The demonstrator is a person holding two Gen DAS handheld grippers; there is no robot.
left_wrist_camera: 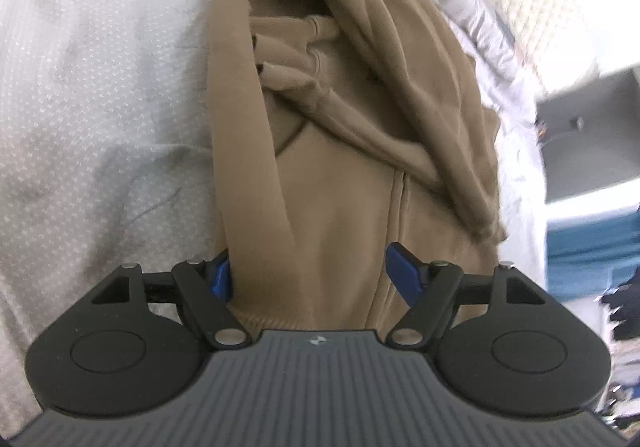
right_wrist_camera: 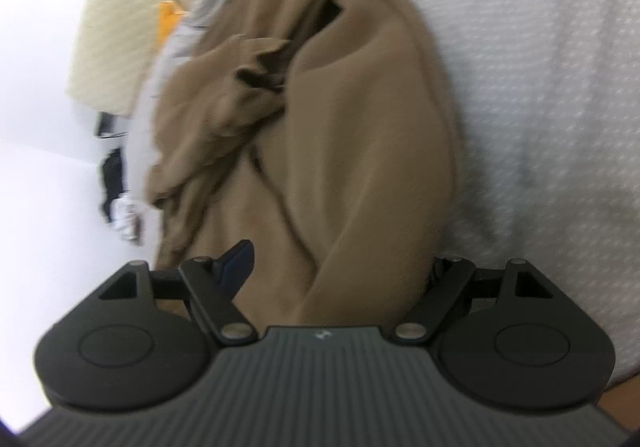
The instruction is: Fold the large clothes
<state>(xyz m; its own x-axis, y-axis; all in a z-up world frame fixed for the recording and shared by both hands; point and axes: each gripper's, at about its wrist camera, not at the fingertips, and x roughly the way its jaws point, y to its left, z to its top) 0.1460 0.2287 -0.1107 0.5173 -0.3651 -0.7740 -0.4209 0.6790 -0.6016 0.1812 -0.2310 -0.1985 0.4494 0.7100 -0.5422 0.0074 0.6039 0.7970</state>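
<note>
We see a tan hoodie (left_wrist_camera: 340, 151) lying partly folded on the bed (left_wrist_camera: 100, 127), its sleeves drawn in over the chest and the hood bunched at the end farthest from us. Our left gripper (left_wrist_camera: 316, 275) tilts steeply down over the hoodie's ribbed hem; its jaws stand wide apart, one blue pad at the hoodie's left edge and the other over the cloth near the front seam, and neither pad presses on the fabric. Our right gripper (right_wrist_camera: 340, 271) points down at a shallower slant at the same hem end of the hoodie (right_wrist_camera: 320, 127); its jaws are also apart, with a thick fold of the hoodie lying between them. One finger (right_wrist_camera: 238, 261) shows beside the cloth, the other is hidden behind the fold, so we cannot tell whether it touches. The white dotted bedcover (right_wrist_camera: 540, 87) spreads beyond the hoodie's right side.
</note>
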